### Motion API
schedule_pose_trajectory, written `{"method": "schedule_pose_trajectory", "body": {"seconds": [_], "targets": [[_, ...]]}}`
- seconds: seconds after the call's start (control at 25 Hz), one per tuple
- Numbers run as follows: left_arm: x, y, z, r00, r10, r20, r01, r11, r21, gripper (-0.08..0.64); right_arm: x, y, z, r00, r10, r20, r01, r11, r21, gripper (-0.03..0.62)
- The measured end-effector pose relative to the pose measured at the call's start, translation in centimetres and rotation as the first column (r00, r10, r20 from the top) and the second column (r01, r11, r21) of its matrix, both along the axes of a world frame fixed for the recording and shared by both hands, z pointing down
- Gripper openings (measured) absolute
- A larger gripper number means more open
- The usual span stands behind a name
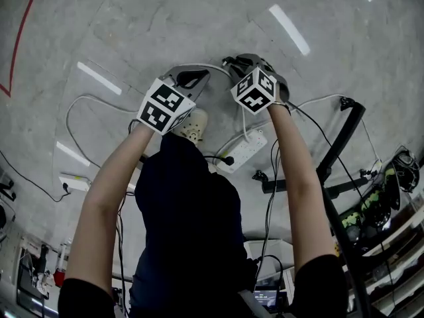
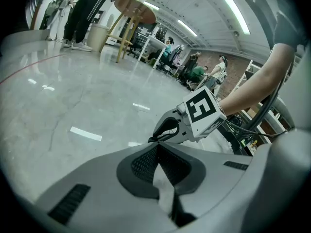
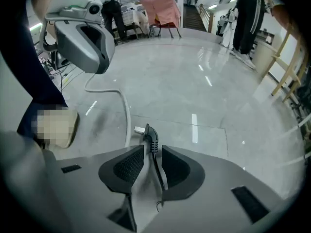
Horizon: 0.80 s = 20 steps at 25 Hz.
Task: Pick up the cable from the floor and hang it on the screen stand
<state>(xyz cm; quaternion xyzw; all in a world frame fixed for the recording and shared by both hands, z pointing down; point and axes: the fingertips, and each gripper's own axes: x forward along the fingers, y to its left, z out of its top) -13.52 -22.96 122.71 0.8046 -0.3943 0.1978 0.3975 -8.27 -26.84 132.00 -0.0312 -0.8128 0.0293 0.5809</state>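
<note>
One white cable (image 3: 128, 120) loops past a power strip (image 1: 242, 152) near the black stand (image 1: 340, 144)

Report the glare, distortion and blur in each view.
Head view: ceiling-light streaks glare on the glossy floor, and straight lines curve near the edges. Left gripper view: strong fisheye bend, dark corners, the left tongs close and soft. Right gripper view: floor glare stripes, dark rim, black plug sharp between the open right tongs.
</note>
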Motion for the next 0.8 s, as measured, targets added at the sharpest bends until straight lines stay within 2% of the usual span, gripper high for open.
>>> {"method": "schedule_pose_trajectory", "body": {"seconds": [0.08,0.24,0.44,0.52,0.64,0.8], "targets": [[0.0,-0.1,0.0,1.0,-0.008,-0.013,0.008,1.0,-0.005,0.008,0.0,0.1,0.4,1.0,-0.021,-0.017,0.021,1.0,-0.003,0.129],[0.3,0.2,0.0,1.0,-0.015,-0.027,0.015,1.0,-0.014,0.008,0.0,0.3,0.5,1.0,-0.008,-0.026,0.008,1.0,-0.003,0.129],[0.8,0.5,0.5,0.999,-0.042,-0.034,0.041,0.999,-0.029,0.008,-0.1,0.5,0.9,0.993,-0.014,-0.119,0.016,1.0,0.016,0.127],[1.1,0.6,0.6,0.998,-0.047,-0.036,0.046,0.998,-0.033,0.008,-0.3,0.8,0.9,0.989,-0.023,-0.145,0.027,0.999,0.025,0.108],[1.6,0.5,0.4,0.998,-0.047,-0.043,0.046,0.998,-0.03,0.008,-0.3,1.0,0.8,0.989,-0.028,-0.142,0.037,0.997,0.064,0.06],[2.1,0.7,0.1,0.998,-0.034,-0.052,0.033,0.999,-0.028,0.008,0.0,1.0,0.9,0.993,0.012,-0.114,-0.001,0.995,0.097,0.055]]}}
